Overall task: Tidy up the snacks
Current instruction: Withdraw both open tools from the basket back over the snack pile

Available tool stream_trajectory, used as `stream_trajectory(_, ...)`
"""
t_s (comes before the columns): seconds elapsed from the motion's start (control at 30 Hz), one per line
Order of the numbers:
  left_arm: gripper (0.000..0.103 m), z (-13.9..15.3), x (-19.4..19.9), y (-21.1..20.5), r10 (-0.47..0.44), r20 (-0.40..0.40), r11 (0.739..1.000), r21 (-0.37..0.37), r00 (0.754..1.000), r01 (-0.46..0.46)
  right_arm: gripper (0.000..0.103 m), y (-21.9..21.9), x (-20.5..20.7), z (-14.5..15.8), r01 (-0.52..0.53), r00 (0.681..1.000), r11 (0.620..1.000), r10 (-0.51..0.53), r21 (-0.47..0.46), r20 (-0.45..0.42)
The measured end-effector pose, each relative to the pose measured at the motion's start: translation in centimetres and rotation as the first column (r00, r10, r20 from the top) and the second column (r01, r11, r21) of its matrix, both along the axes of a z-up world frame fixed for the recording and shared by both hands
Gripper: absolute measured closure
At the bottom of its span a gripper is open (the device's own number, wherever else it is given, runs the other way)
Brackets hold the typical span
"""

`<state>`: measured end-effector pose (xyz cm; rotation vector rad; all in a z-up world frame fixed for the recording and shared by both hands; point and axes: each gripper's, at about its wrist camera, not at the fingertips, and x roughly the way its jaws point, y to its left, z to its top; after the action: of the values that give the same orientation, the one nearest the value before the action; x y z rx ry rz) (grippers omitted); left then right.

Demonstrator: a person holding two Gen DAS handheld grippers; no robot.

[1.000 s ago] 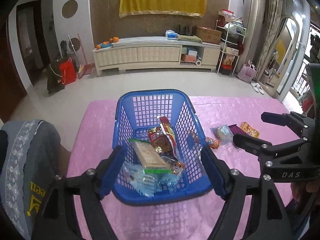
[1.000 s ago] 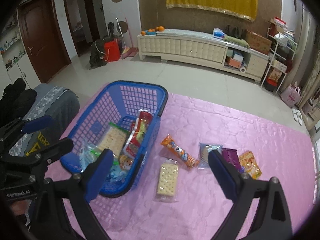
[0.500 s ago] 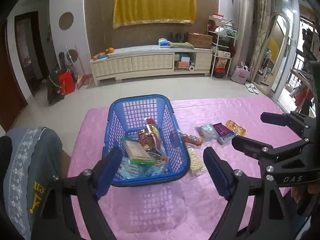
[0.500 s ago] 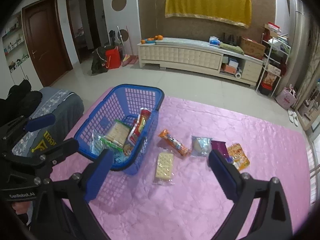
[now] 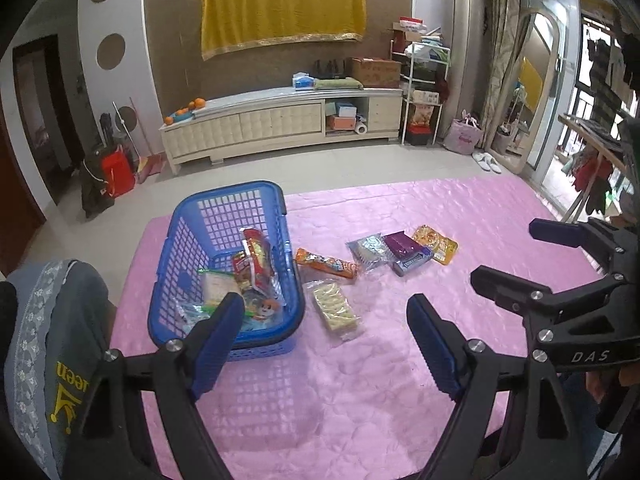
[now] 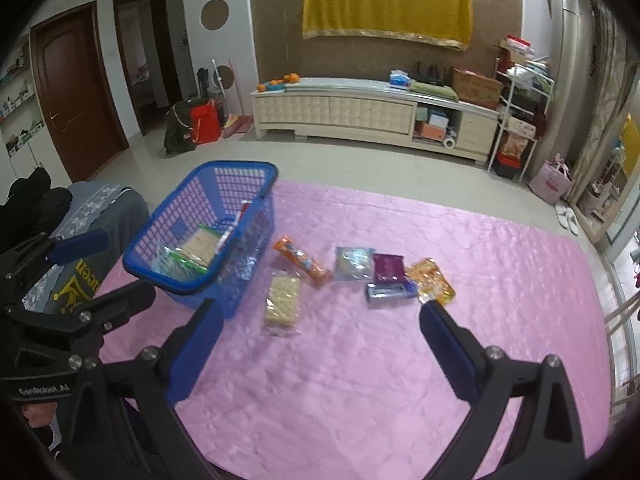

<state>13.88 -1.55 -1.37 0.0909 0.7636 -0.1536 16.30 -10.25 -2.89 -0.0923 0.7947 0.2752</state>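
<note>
A blue plastic basket (image 5: pixel 192 232) (image 6: pixel 188 224) stands on the left of a pink tablecloth (image 5: pixel 400 380) (image 6: pixel 460 360) and holds several snack packets. To its right lie a cracker pack (image 5: pixel 334 307) (image 6: pixel 283 303), an orange bar (image 5: pixel 326 263) (image 6: pixel 302 259), a clear pouch (image 5: pixel 370 250) (image 6: pixel 352 263), a purple packet (image 5: pixel 406 248) (image 6: pixel 388 268) and an orange-yellow packet (image 5: pixel 435 243) (image 6: pixel 431 280). My left gripper (image 5: pixel 326 340) is open and empty, above the cloth near the basket's front. My right gripper (image 6: pixel 322 340) is open and empty, short of the loose snacks.
A grey cushioned seat (image 5: pixel 44 344) (image 6: pixel 92 216) stands by the table's left edge. Beyond the table are tiled floor, a cream cabinet (image 5: pixel 280 124) (image 6: pixel 360 114) and a rack (image 5: pixel 420 92). The right gripper's frame (image 5: pixel 560 300) shows in the left wrist view.
Both grippers have drawn back from the basket and snacks, which now look smaller and farther. The left view has shifted right, so the loose snacks show in it. Both stay open.
</note>
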Motion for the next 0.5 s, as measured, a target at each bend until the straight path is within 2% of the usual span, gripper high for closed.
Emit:
stream_trajectory(0.27,0.021,-2.6,1.6,-3.4,-0.037,-0.058,0.999,0.001,0.998,0.037,0.003,-4.2,0.3,-2.5,0.049,0.998,0.999,-0.048,0.012,-0.045)
stream_trajectory(0.4,0.021,-4.2,2.9,-4.8,-0.047,-0.103,0.999,-0.029,0.994,0.044,0.003,-5.9,0.9,-3.9,0.073,0.994,0.997,-0.07,0.03,-0.078)
stream_trajectory(0.5,0.021,-5.5,3.7,-5.8,-0.039,-0.133,0.999,-0.013,0.99,0.038,0.003,-6.8,1.4,-4.9,0.083,0.992,0.996,-0.079,0.034,-0.097)
